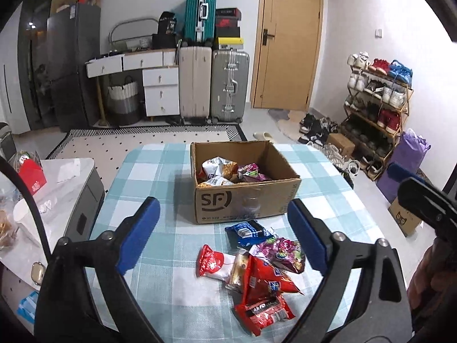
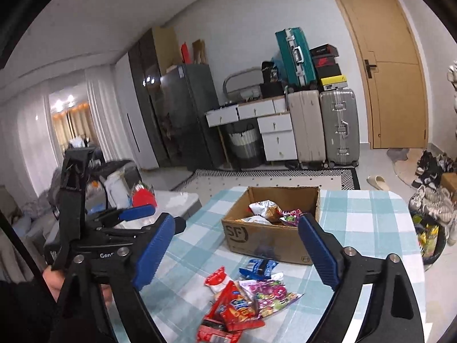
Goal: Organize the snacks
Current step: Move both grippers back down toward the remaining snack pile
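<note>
A: Start with the left wrist view. What's on the table?

B: A cardboard box (image 1: pixel 245 183) sits at frame centre on the blue-and-white checked tablecloth (image 1: pixel 160 177), its top open. Its long axis runs roughly left to right across the frame, with the printed long side facing the camera. Several snack packets (image 1: pixel 228 171) lie inside it.

A: And outside the box?

B: A loose pile of snacks (image 1: pixel 257 265) in the lower centre, just in front of the box but apart from it. A blue packet (image 1: pixel 248 233) lies nearest the box, with a purple-pink bag (image 1: pixel 281 253) beside it. A red bag (image 1: pixel 264 281) has its long axis running from upper left to lower right.

A: The left gripper (image 1: pixel 222 234)?

B: Its jaws stand wide apart with nothing between the blue pads (image 1: pixel 140 237); they hang above the pile without touching it.

A: Now the right wrist view.

B: The box (image 2: pixel 271 237) sits right of centre, turned so one corner points toward the lower left. The pile (image 2: pixel 245 300) fills the bottom centre, and the purple-pink bag (image 2: pixel 268 293) points toward the right.

A: The right gripper (image 2: pixel 237 248)?

B: Spread wide as well, holding nothing, and clear of the snacks. The left gripper (image 2: pixel 137 214) shows at the left edge, held in a hand (image 2: pixel 54 281).
</note>
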{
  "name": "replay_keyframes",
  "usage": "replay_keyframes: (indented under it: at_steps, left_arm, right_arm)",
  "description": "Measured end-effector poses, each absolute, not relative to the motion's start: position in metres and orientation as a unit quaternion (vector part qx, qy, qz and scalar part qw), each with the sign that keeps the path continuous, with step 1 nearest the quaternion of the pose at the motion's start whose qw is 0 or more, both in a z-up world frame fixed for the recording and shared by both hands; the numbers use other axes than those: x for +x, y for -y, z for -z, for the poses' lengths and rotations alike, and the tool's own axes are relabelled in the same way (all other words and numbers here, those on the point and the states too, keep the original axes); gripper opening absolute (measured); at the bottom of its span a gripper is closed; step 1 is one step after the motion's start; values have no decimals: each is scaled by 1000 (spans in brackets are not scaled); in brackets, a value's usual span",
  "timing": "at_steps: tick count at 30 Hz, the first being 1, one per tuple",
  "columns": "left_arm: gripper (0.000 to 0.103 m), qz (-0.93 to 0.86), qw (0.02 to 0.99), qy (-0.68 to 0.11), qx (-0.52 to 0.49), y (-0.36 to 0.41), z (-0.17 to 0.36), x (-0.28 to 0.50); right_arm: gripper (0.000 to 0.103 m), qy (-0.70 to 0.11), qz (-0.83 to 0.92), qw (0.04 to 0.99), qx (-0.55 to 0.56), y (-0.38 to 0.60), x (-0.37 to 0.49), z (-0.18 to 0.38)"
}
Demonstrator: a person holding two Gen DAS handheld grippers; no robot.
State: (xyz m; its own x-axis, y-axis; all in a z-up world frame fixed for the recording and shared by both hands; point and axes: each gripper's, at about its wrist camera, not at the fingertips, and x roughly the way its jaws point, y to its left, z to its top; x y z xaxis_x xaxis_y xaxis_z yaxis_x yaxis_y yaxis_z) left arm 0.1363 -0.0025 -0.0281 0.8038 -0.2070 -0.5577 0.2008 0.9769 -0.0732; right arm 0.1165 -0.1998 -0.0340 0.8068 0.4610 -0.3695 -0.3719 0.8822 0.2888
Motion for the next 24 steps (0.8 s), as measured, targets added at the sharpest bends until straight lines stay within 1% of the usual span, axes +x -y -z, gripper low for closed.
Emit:
replay_keyframes:
  at_steps: [1,2,7,12,17,24]
  left_arm:
    - [100,109,950,-293,-2,4,27,128]
    - [103,108,951,-291,0,5,27,124]
    - [103,110,954,-280,11,7,28,97]
    - [103,109,951,-289,-9,0,44,82]
    - [103,114,941,-318,-20,-5,77,82]
    - [103,133,915,-380,-22,3,142,90]
  right_arm:
    - [90,-219,-221,944,109,202,117,35]
    - [90,-220,-221,943,117,203,112,37]
    - [91,-216,-214,942,142,211,94,45]
    - [95,-206,-202,944,162,224,77,59]
    - [96,-223,-183,947,144,228,68,85]
    - [101,-253,-163,942,150,235,60,130]
